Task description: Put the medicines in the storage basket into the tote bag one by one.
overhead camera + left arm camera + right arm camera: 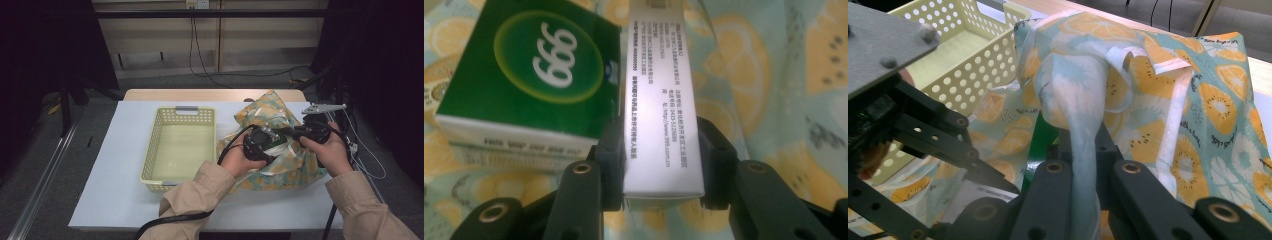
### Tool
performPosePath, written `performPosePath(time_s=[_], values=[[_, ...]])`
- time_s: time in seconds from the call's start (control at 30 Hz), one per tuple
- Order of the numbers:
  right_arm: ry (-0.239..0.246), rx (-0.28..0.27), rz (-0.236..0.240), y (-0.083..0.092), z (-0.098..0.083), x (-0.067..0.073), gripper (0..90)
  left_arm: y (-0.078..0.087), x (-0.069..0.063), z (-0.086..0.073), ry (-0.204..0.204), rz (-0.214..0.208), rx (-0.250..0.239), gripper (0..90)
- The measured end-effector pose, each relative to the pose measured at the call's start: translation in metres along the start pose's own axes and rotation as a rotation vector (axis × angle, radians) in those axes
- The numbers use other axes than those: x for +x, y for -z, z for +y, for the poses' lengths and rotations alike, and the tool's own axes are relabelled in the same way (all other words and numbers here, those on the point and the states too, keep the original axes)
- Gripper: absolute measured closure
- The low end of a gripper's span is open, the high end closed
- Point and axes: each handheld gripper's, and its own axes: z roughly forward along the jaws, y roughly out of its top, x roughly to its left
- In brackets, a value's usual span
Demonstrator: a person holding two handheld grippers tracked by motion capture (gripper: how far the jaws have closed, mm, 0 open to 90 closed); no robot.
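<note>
Fabric with orange and kiwi prints is lying on the right part of the white table — it is a bag, and both hands are working at it. The right gripper is pinching a bunched fold of the bag between its jaws; the jaws are standing together on the cloth and lifting it, as the right gripper view is showing. The left gripper is reaching into the bag, where two boxes are lying. Its jaws are standing on both sides of the silver box, which is carrying small printed text. The left pad is sitting against the box edge and the right pad is also sitting at the other edge, but I cannot tell if they are pressing it firmly. Just beside the silver box, to its left in the left gripper view, the green box with white digits is resting on the cloth, a little tilted.

In the high view the left hand and the right hand are staying close together over the bag. Left of the bag a yellow basket is standing — near the bag, with its perforated walls upright.
</note>
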Motion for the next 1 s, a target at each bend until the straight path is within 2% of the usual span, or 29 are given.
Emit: performPosePath(time_s=[0.07, 0.1, 0.13, 0.17, 0.23, 0.3, 0.37, 0.47, 0.63, 0.73, 0.87, 0.93, 1.0], values=[[0.002, 0.002, 0.000, 0.000, 0.000, 0.000, 88.6, 0.001, 0.001, 0.000, 0.042, 0.037, 0.000, 39.3], [0.001, 0.003, 0.000, 0.000, 0.000, 0.000, 88.6, 0.003, 0.002, 0.000, 0.054, 0.037, 0.000, 30.5], [0.004, 0.005, 0.002, 0.000, -0.001, 0.000, 88.6, 0.005, 0.002, -0.001, 0.059, 0.029, -0.004, 29.7], [0.006, 0.009, 0.002, 0.000, -0.001, 0.000, 88.6, 0.009, 0.003, -0.002, 0.049, 0.033, 0.000, 30.7], [0.006, 0.010, 0.000, -0.001, -0.001, 0.000, 88.6, 0.016, 0.002, -0.004, 0.037, 0.053, 0.008, 25.6], [0.006, 0.010, 0.002, -0.001, -0.002, 0.000, 88.6, 0.025, 0.002, -0.007, 0.053, 0.051, 0.002, 21.4], [0.005, 0.016, -0.001, -0.001, -0.004, -0.002, 88.6, 0.035, 0.004, -0.010, 0.044, 0.057, -0.002, 20.8], [-0.001, 0.021, -0.008, 0.001, -0.008, -0.005, 88.6, 0.049, 0.006, -0.015, 0.058, 0.075, -0.013, 16.6], [-0.014, 0.029, -0.019, 0.004, -0.017, -0.011, 88.6, 0.068, 0.004, -0.025, 0.067, 0.081, -0.049, 15.5], [-0.011, 0.040, -0.020, 0.006, -0.020, -0.012, 88.6, 0.075, 0.001, -0.031, 0.074, 0.079, -0.047, 14.4], [-0.017, 0.036, -0.032, 0.012, -0.023, -0.015, 88.6, 0.083, -0.005, -0.039, 0.047, 0.080, -0.030, 14.0], [-0.020, 0.037, -0.040, 0.014, -0.023, -0.017, 88.6, 0.085, -0.005, -0.042, 0.044, 0.110, -0.015, 14.3], [-0.020, 0.038, -0.054, 0.016, -0.023, -0.020, 88.6, 0.086, -0.001, -0.044, 0.063, 0.136, -0.015, 14.4]])
